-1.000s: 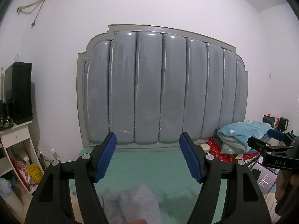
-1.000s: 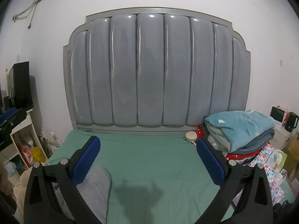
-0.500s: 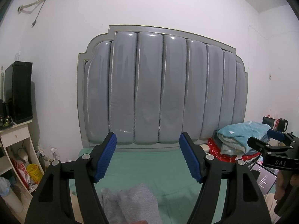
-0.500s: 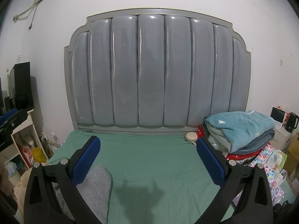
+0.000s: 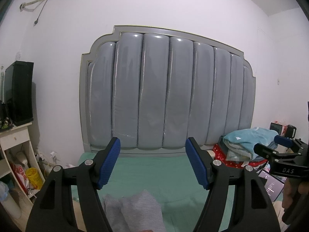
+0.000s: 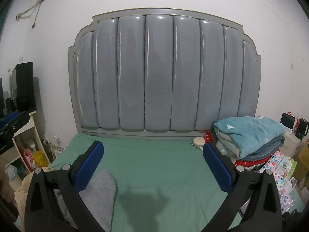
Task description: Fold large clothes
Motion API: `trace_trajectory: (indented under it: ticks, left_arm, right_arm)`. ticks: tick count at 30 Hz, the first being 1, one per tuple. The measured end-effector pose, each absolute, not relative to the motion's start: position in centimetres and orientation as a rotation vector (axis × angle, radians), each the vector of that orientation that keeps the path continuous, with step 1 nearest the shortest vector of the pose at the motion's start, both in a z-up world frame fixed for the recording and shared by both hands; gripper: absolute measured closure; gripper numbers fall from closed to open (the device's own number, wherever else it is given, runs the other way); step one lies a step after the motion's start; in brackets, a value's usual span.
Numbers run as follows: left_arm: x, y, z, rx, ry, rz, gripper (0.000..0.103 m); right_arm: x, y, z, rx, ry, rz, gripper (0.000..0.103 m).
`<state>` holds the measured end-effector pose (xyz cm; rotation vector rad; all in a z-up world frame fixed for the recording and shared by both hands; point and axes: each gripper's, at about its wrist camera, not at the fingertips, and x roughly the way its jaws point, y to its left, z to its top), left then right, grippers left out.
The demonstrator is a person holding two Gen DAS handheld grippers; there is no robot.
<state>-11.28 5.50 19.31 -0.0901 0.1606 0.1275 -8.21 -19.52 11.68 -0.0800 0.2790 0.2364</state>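
Glossy padded grey headboard (image 6: 164, 73), matt green sheet (image 6: 154, 164), soft grey cloth garment (image 6: 100, 193)

even, cool indoor light fills both views. small glare spots sit along the top of the glossy grey padded headboard (image 6: 164, 73). a soft shadow falls on the green bed sheet (image 6: 154, 166) at lower centre. fisheye bending curves the edges, and the corners go black.
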Motion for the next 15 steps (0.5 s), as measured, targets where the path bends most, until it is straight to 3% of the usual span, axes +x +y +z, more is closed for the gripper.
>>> trace_trajectory:
  ticks: [15]
  left_arm:
    - [-11.66,4.57,19.14,-0.103,0.165,0.156,0.030]
  right_arm:
    - [-8.24,-19.22,11.53,-0.083,0.286,0.239,0.001]
